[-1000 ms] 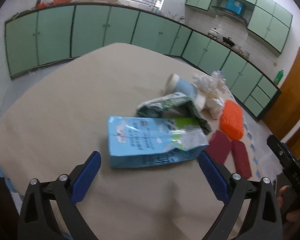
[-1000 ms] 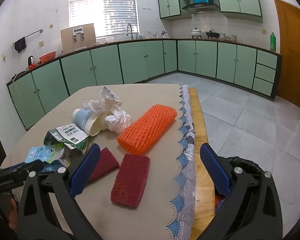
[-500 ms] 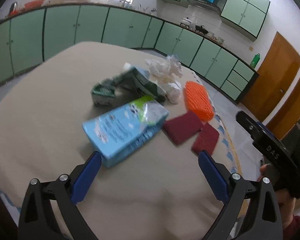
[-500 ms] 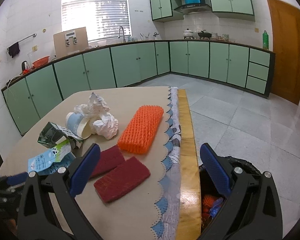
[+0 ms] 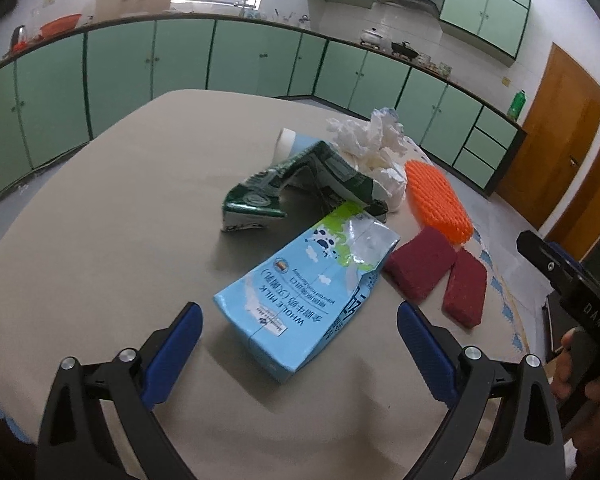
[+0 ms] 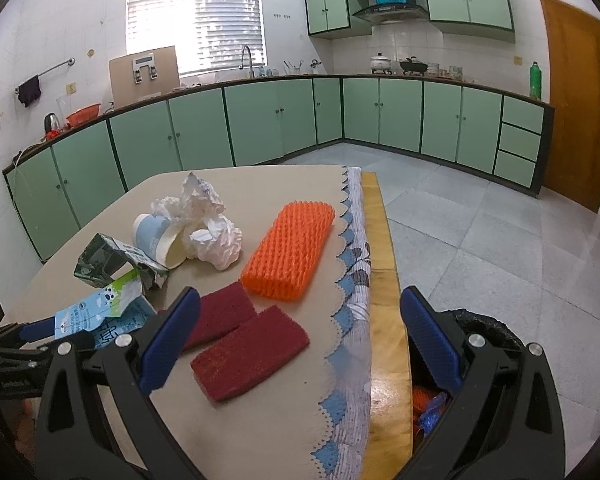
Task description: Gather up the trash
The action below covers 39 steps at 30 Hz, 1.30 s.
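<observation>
Left gripper (image 5: 298, 346) fingers wide open, empty, before crumpled light-blue cardboard milk carton (image 5: 306, 292) on tabletop (image 5: 100, 240); probably light, crushable: grip across flat sides.

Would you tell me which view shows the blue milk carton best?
The left wrist view: the blue milk carton lies whole and near, printed face up, ahead of the open left gripper. The right wrist view catches only part of it at the left edge, behind the gripper's finger.

I see only the rim of the black trash bag (image 6: 496, 330) behind my right gripper (image 6: 300, 332); the paper cup (image 5: 290, 142) hides behind the green carton (image 5: 296, 184).
</observation>
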Motion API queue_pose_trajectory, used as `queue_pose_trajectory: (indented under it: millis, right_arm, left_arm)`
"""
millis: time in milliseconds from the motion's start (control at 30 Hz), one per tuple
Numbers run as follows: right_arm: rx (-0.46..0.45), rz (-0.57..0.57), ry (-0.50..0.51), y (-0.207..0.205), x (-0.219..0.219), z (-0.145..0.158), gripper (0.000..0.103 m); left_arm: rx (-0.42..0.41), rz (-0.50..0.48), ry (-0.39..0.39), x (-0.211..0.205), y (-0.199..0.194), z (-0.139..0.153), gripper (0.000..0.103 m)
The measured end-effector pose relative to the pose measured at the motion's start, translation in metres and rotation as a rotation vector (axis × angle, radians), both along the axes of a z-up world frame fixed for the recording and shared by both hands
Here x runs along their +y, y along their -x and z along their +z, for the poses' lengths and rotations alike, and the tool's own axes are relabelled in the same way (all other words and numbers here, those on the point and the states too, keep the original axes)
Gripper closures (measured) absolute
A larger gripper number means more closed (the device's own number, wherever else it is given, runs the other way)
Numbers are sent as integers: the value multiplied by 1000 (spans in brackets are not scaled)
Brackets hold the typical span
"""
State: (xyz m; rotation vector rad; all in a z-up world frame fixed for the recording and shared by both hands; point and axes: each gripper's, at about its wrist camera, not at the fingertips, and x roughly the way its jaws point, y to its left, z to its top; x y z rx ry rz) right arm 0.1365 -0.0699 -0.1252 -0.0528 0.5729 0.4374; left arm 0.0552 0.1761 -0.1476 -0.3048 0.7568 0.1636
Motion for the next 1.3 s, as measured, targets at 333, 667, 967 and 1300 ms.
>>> queue_pose_trajectory:
  millis: [333, 667, 967, 1300]
  right_arm:
    - [18, 4, 13, -3, 8, -8, 6]
    - [52, 13, 12, 1, 12, -20, 6]
    - [84, 7, 55, 9, 29, -39, 6]
    - [135, -36, 188, 4, 46, -45, 6]
  left_arm:
    - [13, 0, -9, 10, -10, -13, 12]
    - [15, -23, -14, 6, -7, -10, 39]
    - [-9, 27, -23, -4, 7, -7, 53]
    - [-6, 14, -21, -10, 8, -6, 54]
